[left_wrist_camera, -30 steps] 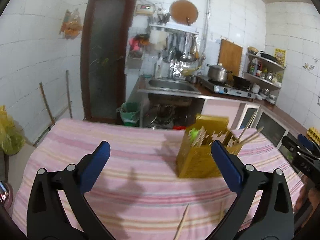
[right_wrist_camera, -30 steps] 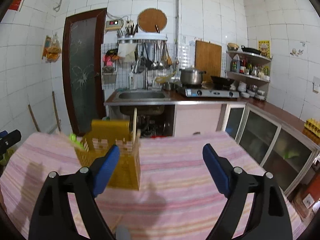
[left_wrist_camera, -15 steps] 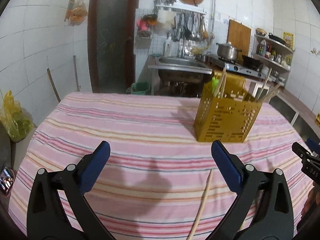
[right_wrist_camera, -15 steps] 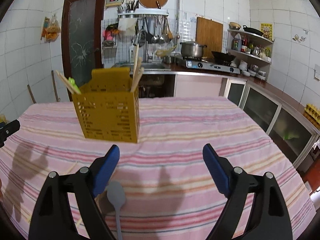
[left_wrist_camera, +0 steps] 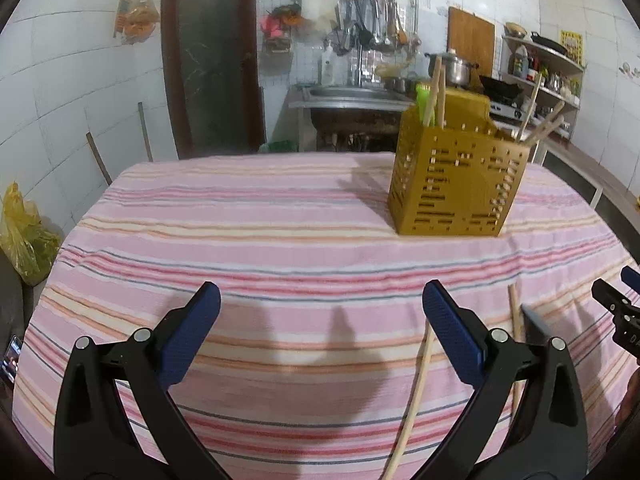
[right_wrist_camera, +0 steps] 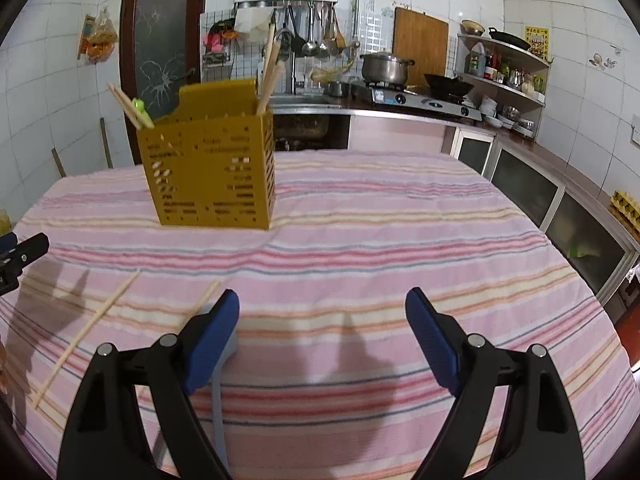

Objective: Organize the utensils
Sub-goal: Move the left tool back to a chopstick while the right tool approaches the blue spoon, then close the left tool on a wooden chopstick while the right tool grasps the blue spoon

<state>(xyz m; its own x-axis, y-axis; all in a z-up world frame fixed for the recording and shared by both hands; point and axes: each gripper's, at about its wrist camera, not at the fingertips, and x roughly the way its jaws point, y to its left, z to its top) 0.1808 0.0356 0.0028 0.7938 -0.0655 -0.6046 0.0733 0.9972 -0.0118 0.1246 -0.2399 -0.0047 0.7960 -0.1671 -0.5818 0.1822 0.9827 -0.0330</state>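
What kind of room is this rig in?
Most likely a home kitchen: a sink under hanging ladles, a gas stove with a pot, white tiled walls. The work surface is a table with a striped cloth holding a yellow utensil holder.

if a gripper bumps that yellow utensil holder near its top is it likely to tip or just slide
The yellow utensil holder looks like thin perforated plastic, so probably light. It stands taller than its base, with chopsticks leaning out above the rim, so a high push may well tip it. The striped tablecloth likely resists sliding.
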